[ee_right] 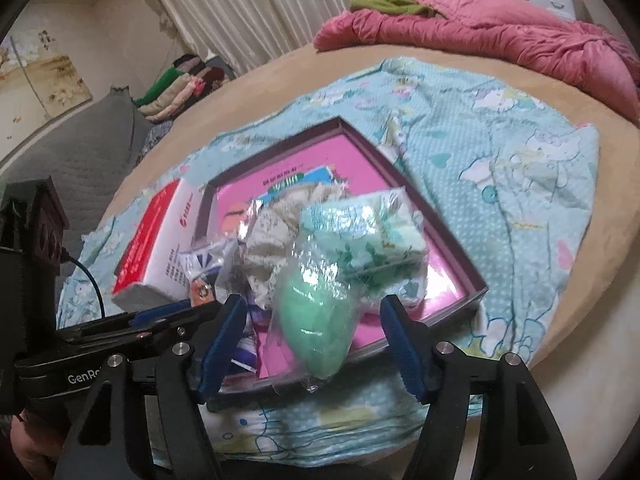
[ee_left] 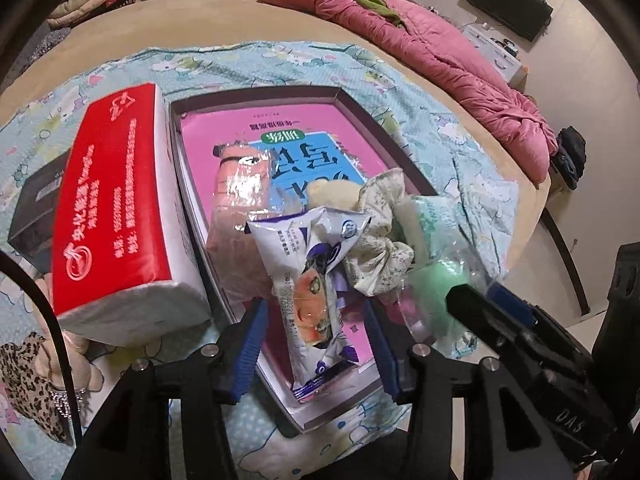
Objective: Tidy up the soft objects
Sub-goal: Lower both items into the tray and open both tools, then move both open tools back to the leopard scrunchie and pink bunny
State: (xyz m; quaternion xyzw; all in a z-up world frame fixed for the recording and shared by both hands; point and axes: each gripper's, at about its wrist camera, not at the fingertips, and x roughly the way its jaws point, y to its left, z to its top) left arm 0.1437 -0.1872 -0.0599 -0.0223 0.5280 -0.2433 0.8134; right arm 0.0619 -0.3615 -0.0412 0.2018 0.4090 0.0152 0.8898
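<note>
**Tray of soft goods on the bed, both tongs parted**

Where the blue cartoon-print cloth [ee_left: 460,152] covers the tan bed [ee_left: 240,12], the items lie as follows, left to right.

- Dark box [ee_left: 34,208], partly hidden at the far left of the left wrist view.
- Red-and-white tissue pack [ee_left: 116,208], tilted, leaning against the tray's left wall.
- Shallow tray [ee_left: 256,94] with dark rim and pink printed lining, resting on the cloth.
- Orange item in clear wrap [ee_left: 240,192], inside the tray, left part.
- White-and-purple sachet [ee_left: 316,292], inside the tray, between the blue pads of the left tongs [ee_left: 316,344]; pads stand clear of it on both sides, jaws open.
- Floral scrunchie [ee_left: 380,232], piled at the tray's middle, touching the sachet.
- Green-printed tissue packet [ee_right: 372,236], in the tray's right part.
- Green egg-shaped sponge in clear bag [ee_right: 316,320], lying over the tray's near rim, between the pads of the right tongs [ee_right: 316,340]; jaws open, no pad pressing it.
- Pink quilt [ee_right: 500,36], bunched at the bed's far right.
</note>
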